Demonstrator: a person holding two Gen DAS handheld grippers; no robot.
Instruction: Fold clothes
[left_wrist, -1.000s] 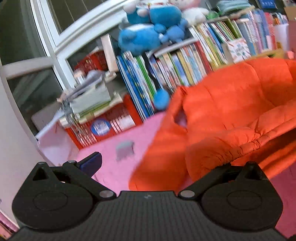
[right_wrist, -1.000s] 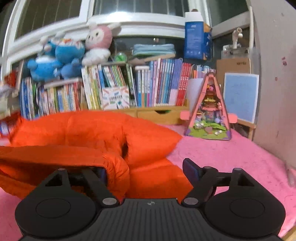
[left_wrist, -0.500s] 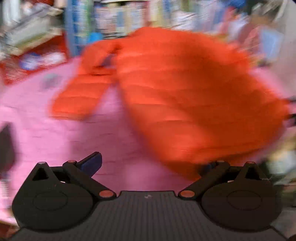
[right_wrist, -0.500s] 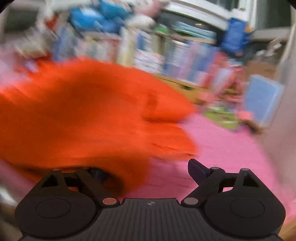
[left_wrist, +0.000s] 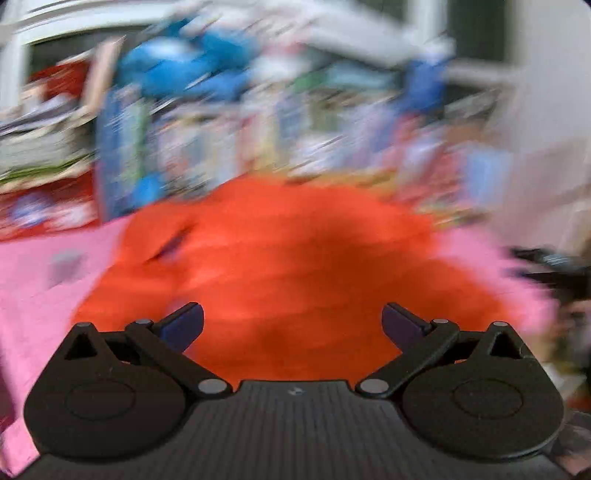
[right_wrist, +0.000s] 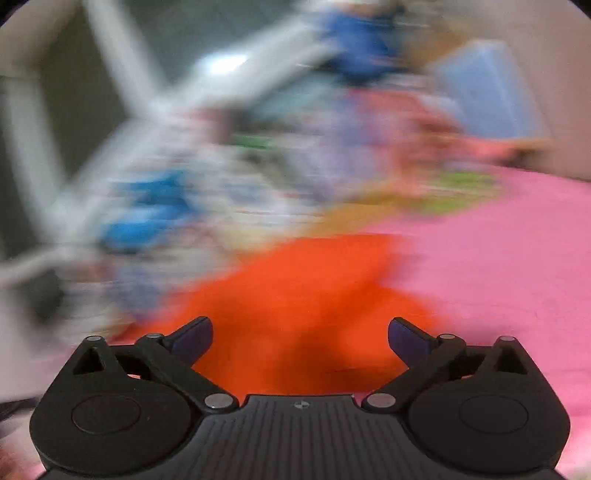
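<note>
while both views blur, seemingly between folds; left tongs (left_wrist: 291, 321) and right tongs (right_wrist: 300, 336) spread wide, empty, above orange jacket (left_wrist: 280, 258); next, regrasp an edge.

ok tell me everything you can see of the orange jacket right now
The orange jacket is a bright orange garment that looks puffy, with faint horizontal quilt lines, though motion blur hides finer detail. It lies in a broad mound on the pink surface, in front of the blurred shelves. A dark slit shows near its upper left. Both the left gripper and the right gripper are open just in front of it, with nothing between their fingers; contact with the fabric cannot be told.
</note>
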